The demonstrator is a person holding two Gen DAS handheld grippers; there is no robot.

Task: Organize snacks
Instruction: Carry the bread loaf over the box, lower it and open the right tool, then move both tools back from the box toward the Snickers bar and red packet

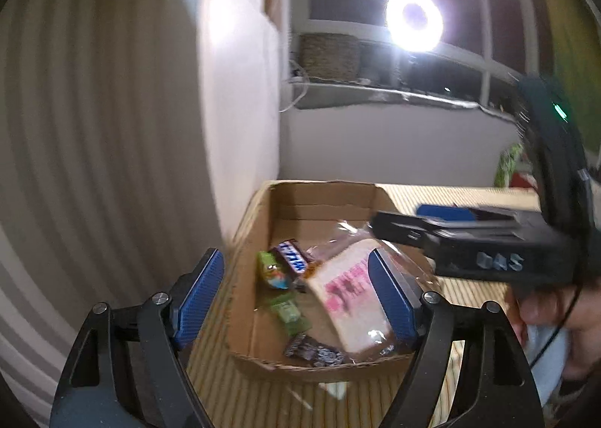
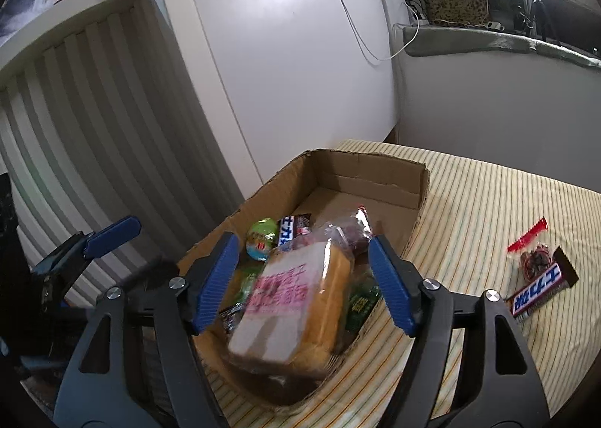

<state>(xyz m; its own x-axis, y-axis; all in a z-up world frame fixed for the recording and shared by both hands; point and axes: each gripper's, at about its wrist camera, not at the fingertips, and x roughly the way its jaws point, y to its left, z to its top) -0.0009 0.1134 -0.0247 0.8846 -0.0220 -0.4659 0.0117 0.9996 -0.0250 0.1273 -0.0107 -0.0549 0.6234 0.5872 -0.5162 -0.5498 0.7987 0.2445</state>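
A shallow cardboard box (image 1: 319, 199) (image 2: 375, 172) sits on a striped yellow tablecloth. In it lies a clear bag of sliced bread with a pink label (image 1: 349, 296) (image 2: 289, 300), a Snickers bar (image 1: 293, 259) (image 2: 287, 232), green snack packs (image 1: 289, 311) (image 2: 261, 238) and a dark wrapper (image 1: 315, 351). My left gripper (image 1: 296, 300) is open and empty above the box. My right gripper (image 2: 304, 285) is open, its jaws on either side of the bread with a gap. It also shows in the left wrist view (image 1: 469, 236).
A second Snickers bar (image 2: 541, 289) and a small red-topped snack bag (image 2: 533, 255) lie on the cloth (image 2: 488, 210) right of the box. A white cabinet and ribbed wall stand left. A ring light (image 1: 415, 20) glares by the window.
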